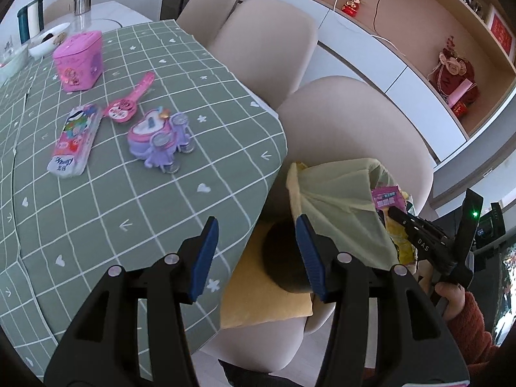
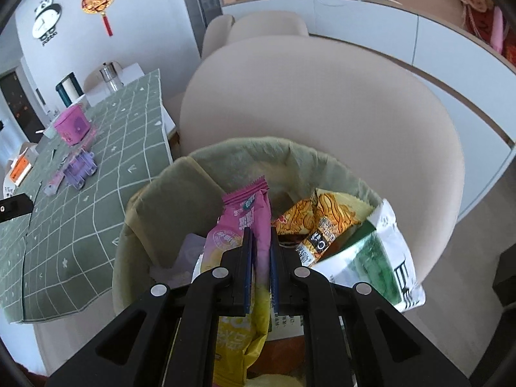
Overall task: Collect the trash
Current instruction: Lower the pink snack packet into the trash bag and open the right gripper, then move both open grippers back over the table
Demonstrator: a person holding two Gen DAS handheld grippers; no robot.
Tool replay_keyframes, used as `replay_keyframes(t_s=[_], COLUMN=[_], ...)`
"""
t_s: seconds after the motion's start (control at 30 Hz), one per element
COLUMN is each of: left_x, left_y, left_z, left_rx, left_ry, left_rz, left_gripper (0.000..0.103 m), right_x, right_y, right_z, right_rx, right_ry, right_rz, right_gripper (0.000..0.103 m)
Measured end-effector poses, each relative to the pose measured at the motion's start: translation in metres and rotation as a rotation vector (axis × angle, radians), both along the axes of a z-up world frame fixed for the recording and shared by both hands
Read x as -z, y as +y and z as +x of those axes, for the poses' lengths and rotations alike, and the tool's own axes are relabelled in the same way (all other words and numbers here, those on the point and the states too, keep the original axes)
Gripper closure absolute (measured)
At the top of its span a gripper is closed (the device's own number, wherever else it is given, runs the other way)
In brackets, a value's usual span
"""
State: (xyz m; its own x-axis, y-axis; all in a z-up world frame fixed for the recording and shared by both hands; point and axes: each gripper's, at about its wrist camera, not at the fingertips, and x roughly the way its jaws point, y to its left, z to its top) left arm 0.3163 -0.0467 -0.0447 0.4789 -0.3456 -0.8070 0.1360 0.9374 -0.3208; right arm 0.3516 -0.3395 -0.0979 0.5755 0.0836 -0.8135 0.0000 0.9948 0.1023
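Over the bin (image 2: 154,213), lined with a pale green bag (image 2: 258,154), the right tongs (image 2: 260,235) are pinched narrow on a pink and yellow wrapper (image 2: 240,222). That wrapper stands upright between the blue pads, its crimped top edge sticking up above the fingertips and its yellow end hanging below them. Just beside it, to the right inside the bin, lie an orange noodle packet (image 2: 325,216) and a white and green bag (image 2: 371,258) that leans over the rim. A beige chair (image 2: 322,113) stands behind the bin.

From the left wrist view the left tongs (image 1: 256,225) are spread wide and grip nothing; they hang off the edge of the surface (image 1: 113,200), which wears a green checked cloth. Their right pad is close beside the bin liner (image 1: 335,193), though contact cannot be told. The right tongs (image 1: 395,214) show at the far right of this view, reaching into the bag's mouth, with the pink wrapper (image 1: 385,198) at their tips.

On the cloth, well apart from the bin, sit a pink tin (image 1: 79,59), a pink toy watch (image 1: 129,101), a purple toy (image 1: 159,138) and a tissue pack (image 1: 75,138). A yellow cushion (image 1: 258,296) lies on the chair seat below the left tongs.
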Motion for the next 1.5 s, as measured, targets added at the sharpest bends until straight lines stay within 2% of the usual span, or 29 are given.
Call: replay_keyframes(t_s=[0.1,0.17,0.23,0.5,0.63,0.87,1.07,1.17,1.3,1.5], left_x=[0.000,-0.001,-0.002,0.001,0.005,0.015,0.026,0.028,0.031,0.037], left_y=[0.008,0.014,0.021,0.069,0.101,0.175,0.225,0.235,0.245,0.259], left_z=[-0.002,-0.003,-0.002,-0.001,0.001,0.001,0.006,0.009,0.013,0.022], left_rx=[0.004,0.009,0.010,-0.022,-0.057,-0.138,-0.175,-0.174,-0.155,-0.135], left_ry=[0.003,0.003,0.001,0.002,0.007,0.011,0.021,0.020,0.009,0.010], left_rz=[-0.010,-0.018,-0.023,-0.051,-0.053,-0.053,-0.056,-0.057,-0.061,-0.076], left_gripper=[0.055,0.055,0.055,0.055,0.055,0.054,0.053,0.053,0.053,0.053], right_x=[-0.003,-0.008,-0.014,-0.044,-0.060,-0.080,-0.084,-0.080,-0.075,-0.063], right_y=[0.002,0.002,0.002,0.013,0.030,0.100,0.162,0.196,0.233,0.274], right_z=[-0.006,-0.011,-0.015,-0.035,-0.037,-0.030,-0.015,-0.010,-0.007,0.009], right_rx=[0.011,0.028,0.046,0.112,0.106,0.041,-0.003,-0.043,-0.094,-0.147], right_ry=[-0.009,-0.015,-0.024,-0.082,-0.104,-0.153,-0.152,-0.130,-0.111,-0.053], right_rz=[0.048,0.066,0.056,0.023,0.030,0.023,0.032,0.055,0.037,0.030], right_gripper=[0.091,0.087,0.072,0.071,0.071,0.071,0.071,0.071,0.071,0.071])
